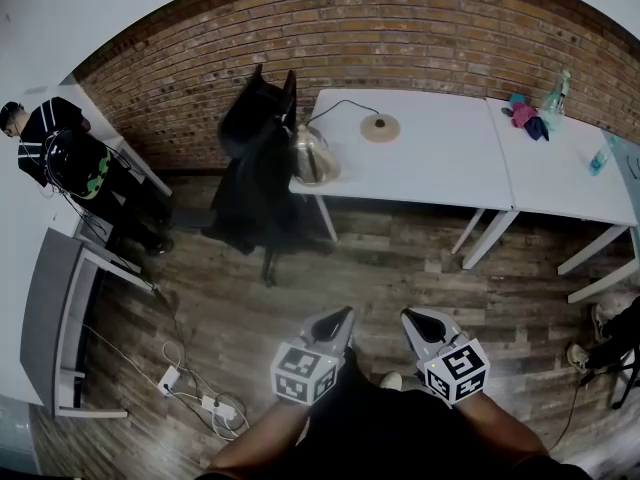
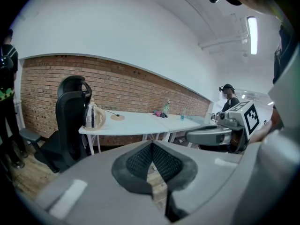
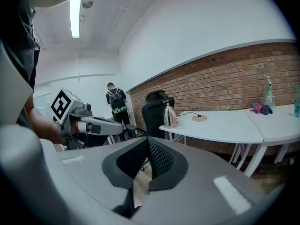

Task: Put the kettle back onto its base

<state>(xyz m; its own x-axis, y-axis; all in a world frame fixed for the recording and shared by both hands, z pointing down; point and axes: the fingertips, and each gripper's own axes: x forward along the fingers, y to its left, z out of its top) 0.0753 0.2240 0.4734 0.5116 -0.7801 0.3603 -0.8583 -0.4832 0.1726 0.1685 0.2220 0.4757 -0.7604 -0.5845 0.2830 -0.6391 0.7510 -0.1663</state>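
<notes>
Left gripper (image 1: 343,315) and right gripper (image 1: 409,319) nearest: jaws closed, empty, well apart from worktop (image 1: 440,163). Kettle (image 1: 314,156) upright at worktop's left corner, off base (image 1: 380,127) near it. Metal body probably rigid, slippery, heavy if filled; take by handle.

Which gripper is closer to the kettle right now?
Left. The left gripper is nearly in line with the kettle but far back; the right gripper sits further right.

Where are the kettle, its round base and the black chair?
kettle (image 1: 315,158), head view, on its shiny body.
base (image 1: 380,127), head view, centre of the disc.
black chair (image 1: 250,123), head view, on its backrest.
</notes>
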